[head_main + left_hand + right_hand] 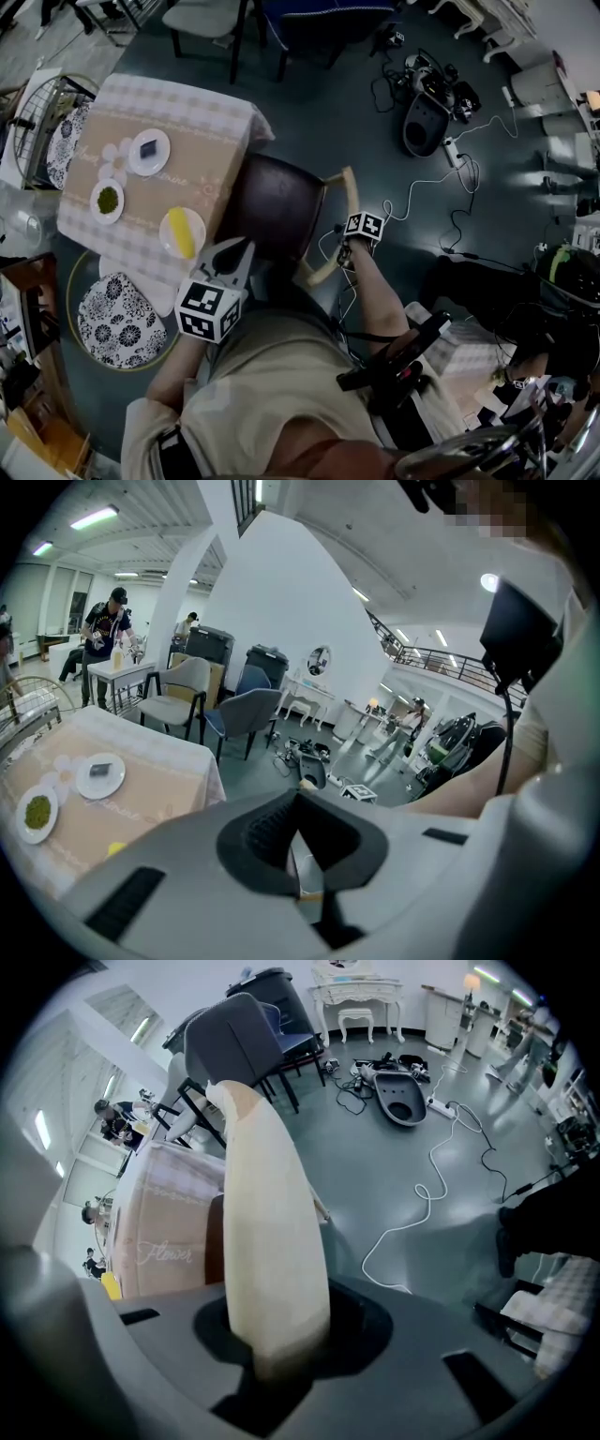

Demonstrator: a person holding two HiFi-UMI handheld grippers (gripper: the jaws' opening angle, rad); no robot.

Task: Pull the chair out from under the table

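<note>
Chair [279, 199]: grip is made, the pull looks barely started

Head view: dark seat sits at the near corner of the table [89, 220], its front edge at or just under the checked cloth, can't tell which. My right gripper [347, 255] is on the pale curved backrest [330, 246]. My left gripper [232, 255] hovers over the seat's near edge, not clearly touching. Seat needs to come well clear of the cloth, so most of the travel is left, I'd say

Left gripper view: jaws fully together, nothing between them. Table and plates off to the left, open floor ahead

Right gripper view: jaws part closed and clamped on the backrest rail, which runs up between them. Table is just beyond the chair

Room: the pull path comes back toward my own body, so I'd have to step back. White cable [433, 192] loops on the floor to the right, near the chair legs, a snag risk. Patterned round stool [120, 319] sits near the table on my left. Cloth overhang could drag on the seat
</note>
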